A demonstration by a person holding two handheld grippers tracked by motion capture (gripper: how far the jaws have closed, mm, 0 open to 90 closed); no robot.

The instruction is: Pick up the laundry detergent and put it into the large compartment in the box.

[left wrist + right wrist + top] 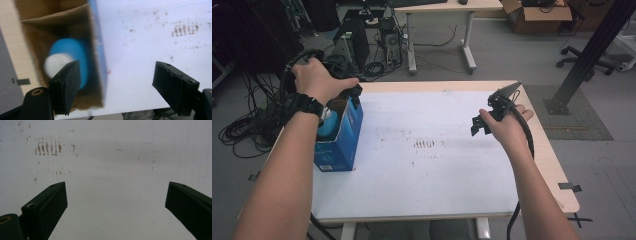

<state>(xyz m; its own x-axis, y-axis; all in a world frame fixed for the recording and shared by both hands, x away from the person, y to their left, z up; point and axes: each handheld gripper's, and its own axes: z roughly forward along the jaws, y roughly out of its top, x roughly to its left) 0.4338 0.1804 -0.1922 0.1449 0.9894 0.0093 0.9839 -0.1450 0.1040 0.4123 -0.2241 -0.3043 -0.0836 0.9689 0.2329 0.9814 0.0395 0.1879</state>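
An open-topped blue box (339,145) stands upright at the left side of the white table (427,185). Inside it lies a blue bottle (72,50) with a white cap (56,65); the bottle (330,128) shows through the box mouth. My left gripper (351,99) hovers open just above the box's right wall (100,50), one jaw over the box interior and the other over bare table; in its own view the left gripper (117,67) holds nothing. My right gripper (478,125) hangs open over the table's right half, and the right gripper (116,186) is empty.
Dark smudge marks (427,144) sit mid-table. Cables (247,130) lie coiled on the floor at left. Behind the table stand a desk (442,7), a cardboard box (539,17), a black slanted post (587,55) and a chair base (584,62).
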